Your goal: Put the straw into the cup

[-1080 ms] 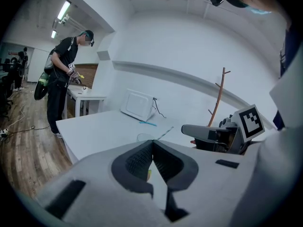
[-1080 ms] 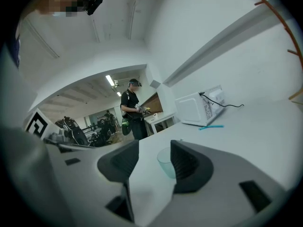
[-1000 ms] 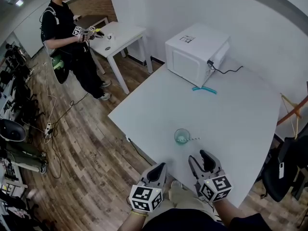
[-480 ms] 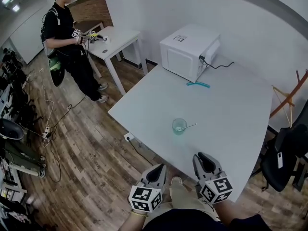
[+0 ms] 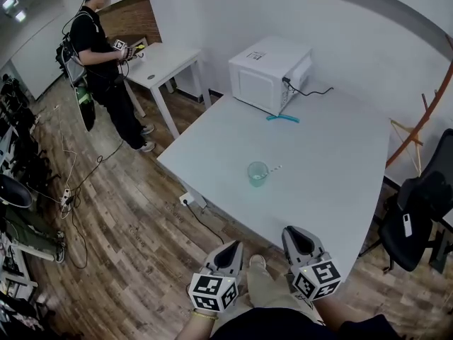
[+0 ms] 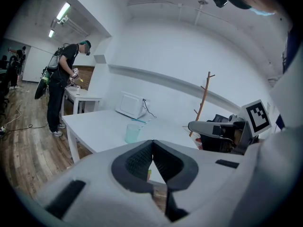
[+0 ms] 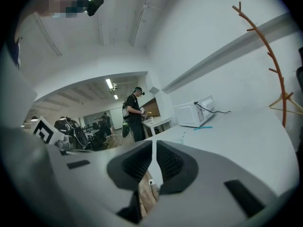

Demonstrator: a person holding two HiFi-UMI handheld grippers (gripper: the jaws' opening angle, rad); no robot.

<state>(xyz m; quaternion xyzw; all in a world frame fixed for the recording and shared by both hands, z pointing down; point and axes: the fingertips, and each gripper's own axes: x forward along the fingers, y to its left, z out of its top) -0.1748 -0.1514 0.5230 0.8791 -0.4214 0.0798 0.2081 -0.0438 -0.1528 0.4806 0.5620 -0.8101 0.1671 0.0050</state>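
Here, worktop [image 5: 333, 161]: white, spread out ahead of both claws.
Microwave [image 5: 265, 73]: white, at the worktop's far end, well beyond the claws.
Left claw [image 5: 233, 247]: closed, pads meeting, empty.
Right claw [image 5: 292, 233]: jaws have just been closing, now all but together, nothing between them.
Cup [image 5: 257, 173]: clear greenish, upright on the worktop, ahead of both claws, well apart.
Straw [image 5: 272, 168]: in the cup, top leaning over the rim toward the right claw's side.

Transl. plastic cup [image 5: 257, 173], matt smooth table [image 5: 333, 168], wood-grain floor [image 5: 134, 225]
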